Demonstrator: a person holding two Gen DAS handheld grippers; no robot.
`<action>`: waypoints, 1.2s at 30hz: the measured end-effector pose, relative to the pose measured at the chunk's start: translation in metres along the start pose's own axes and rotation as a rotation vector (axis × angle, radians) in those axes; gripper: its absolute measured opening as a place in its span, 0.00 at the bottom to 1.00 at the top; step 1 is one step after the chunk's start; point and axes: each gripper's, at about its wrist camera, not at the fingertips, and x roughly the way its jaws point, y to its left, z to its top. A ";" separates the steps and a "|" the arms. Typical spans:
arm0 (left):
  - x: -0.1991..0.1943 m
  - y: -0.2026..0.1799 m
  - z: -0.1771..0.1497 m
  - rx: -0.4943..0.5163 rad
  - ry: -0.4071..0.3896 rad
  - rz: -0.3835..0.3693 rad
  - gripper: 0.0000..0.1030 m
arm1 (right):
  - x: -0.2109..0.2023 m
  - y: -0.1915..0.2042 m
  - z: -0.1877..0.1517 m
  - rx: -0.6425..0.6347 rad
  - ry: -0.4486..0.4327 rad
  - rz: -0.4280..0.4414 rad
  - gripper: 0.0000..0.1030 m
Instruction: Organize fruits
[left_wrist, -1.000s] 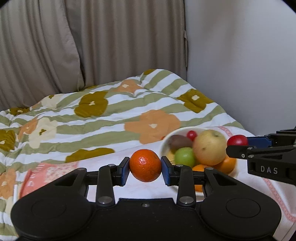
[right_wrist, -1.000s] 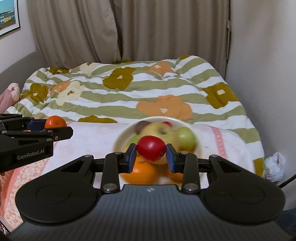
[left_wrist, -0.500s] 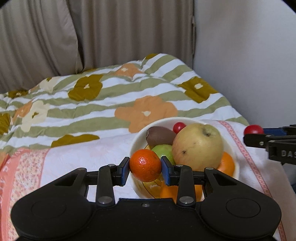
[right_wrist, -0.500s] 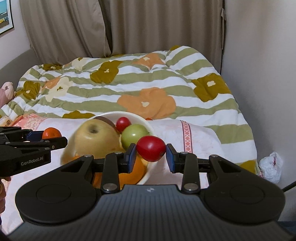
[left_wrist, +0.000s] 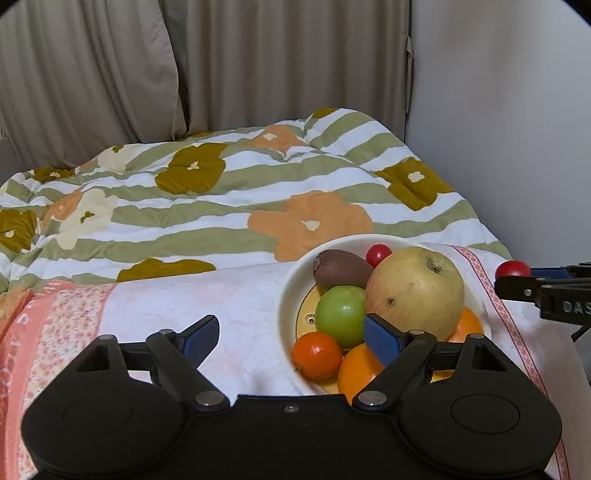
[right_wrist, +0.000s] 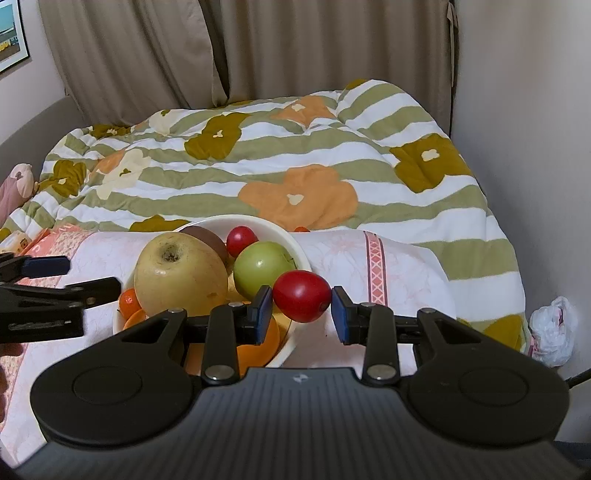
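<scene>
released since the earlier frame, small orange (left_wrist: 317, 355) sits in bowl (left_wrist: 286, 314) between left gripper (left_wrist: 291, 338)'s just-opened, empty jaws — right gripper (right_wrist: 302, 308), clamping red fruit (right_wrist: 301, 295), hangs at the bowl's right edge.

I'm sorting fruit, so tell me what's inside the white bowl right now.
The white bowl holds a big yellow apple, a green apple, a brown fruit, a small red fruit, a tangerine and oranges. Anything beneath them is hidden.

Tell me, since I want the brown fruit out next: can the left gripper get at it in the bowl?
Probably not cleanly. The left gripper stands open, but the brown fruit lies at the far side of the bowl, with the green apple and small orange before it and the big yellow apple alongside.
</scene>
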 end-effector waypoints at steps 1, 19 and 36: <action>-0.005 0.001 -0.001 0.000 -0.006 -0.002 0.89 | 0.000 0.000 0.000 0.003 0.000 0.002 0.48; -0.041 0.026 -0.020 -0.029 -0.012 0.022 0.90 | 0.021 0.012 0.000 -0.055 0.006 0.038 0.63; -0.160 0.035 -0.038 0.016 -0.188 -0.046 0.90 | -0.128 0.063 -0.024 -0.011 -0.153 -0.063 0.75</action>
